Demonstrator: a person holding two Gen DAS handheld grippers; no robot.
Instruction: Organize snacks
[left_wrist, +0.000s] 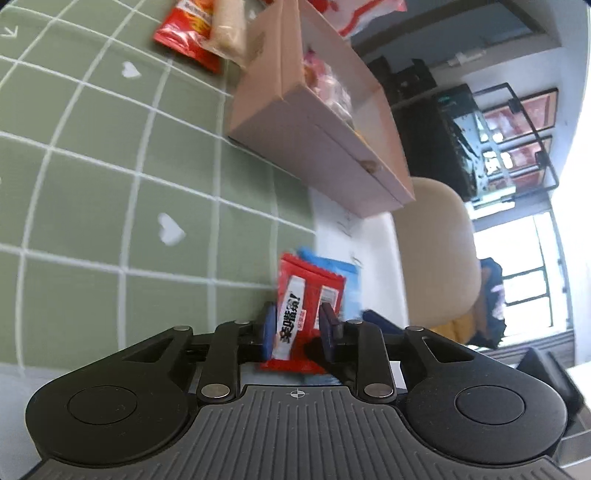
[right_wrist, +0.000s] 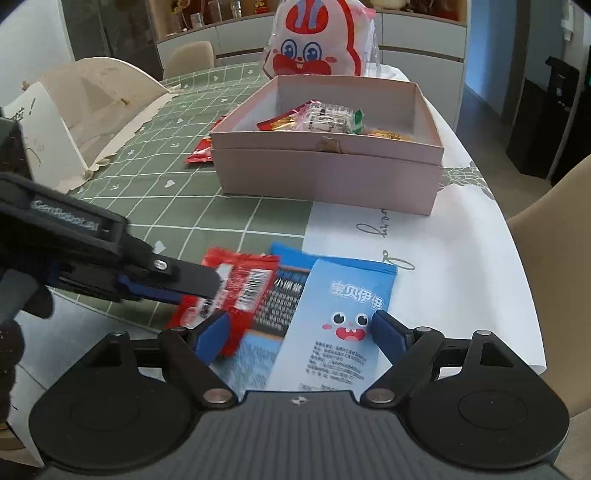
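Note:
A red snack packet (left_wrist: 299, 314) (right_wrist: 229, 291) lies partly on blue snack packets (right_wrist: 343, 314) near the table's front edge. My left gripper (left_wrist: 297, 332) has its blue pads on both sides of the red packet, closing on it; it shows from the side in the right wrist view (right_wrist: 207, 284). My right gripper (right_wrist: 301, 334) is open above the blue packets, its pads apart on either side of the top blue packet. A pink open box (right_wrist: 328, 173) (left_wrist: 321, 147) with several snacks inside stands further back.
A rabbit-print bag (right_wrist: 317, 40) stands behind the box. A red chip bag (left_wrist: 184, 33) and a pale packet (left_wrist: 229, 29) lie left of the box. The table has a green checked cloth (left_wrist: 92, 184) and a white runner (right_wrist: 461, 258). Beige chairs (right_wrist: 554, 266) stand around.

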